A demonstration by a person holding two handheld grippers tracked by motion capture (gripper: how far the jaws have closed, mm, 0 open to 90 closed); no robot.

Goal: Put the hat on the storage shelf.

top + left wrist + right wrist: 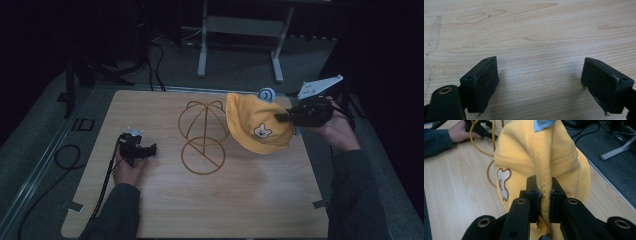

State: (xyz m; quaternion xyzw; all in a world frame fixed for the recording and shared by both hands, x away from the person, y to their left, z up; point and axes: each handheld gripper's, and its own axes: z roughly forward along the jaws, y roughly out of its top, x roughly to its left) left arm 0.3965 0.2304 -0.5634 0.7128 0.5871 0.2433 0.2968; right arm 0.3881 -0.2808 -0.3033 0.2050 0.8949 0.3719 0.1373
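Right gripper view first: nearest the lens, the right gripper (pixel 543 195) has its jaws pressed together on a stitched fold of the yellow hat (pixel 549 157), pinching the fabric so that the crown hangs forward from the grip. A bear patch (pixel 503 183) sits on the hat's side, and a scrap of blue trim (pixel 541 124) shows at the top. Beyond the hat, the gold wire stand (pixel 489 147) curves up from the table (pixel 454 190), and farther still the person's other hand holds the left gripper.

From the high view, the hat (pixel 255 122) hangs at the stand's right side, its left edge touching or just overlapping the domed wire frame (pixel 202 131), with the right gripper (pixel 279 118) on the hat's far right edge. So the stand lies to the left of the held hat, and the right hand is clearly the nearer one to it. I judge the coming move to be a carry leftward and over the dome, opening downward.

Left gripper view: the left gripper (pixel 539 80) has its jaws spread wide over bare wood, holding nothing. In the high view it (pixel 141 148) rests well left of the stand, apart from it.
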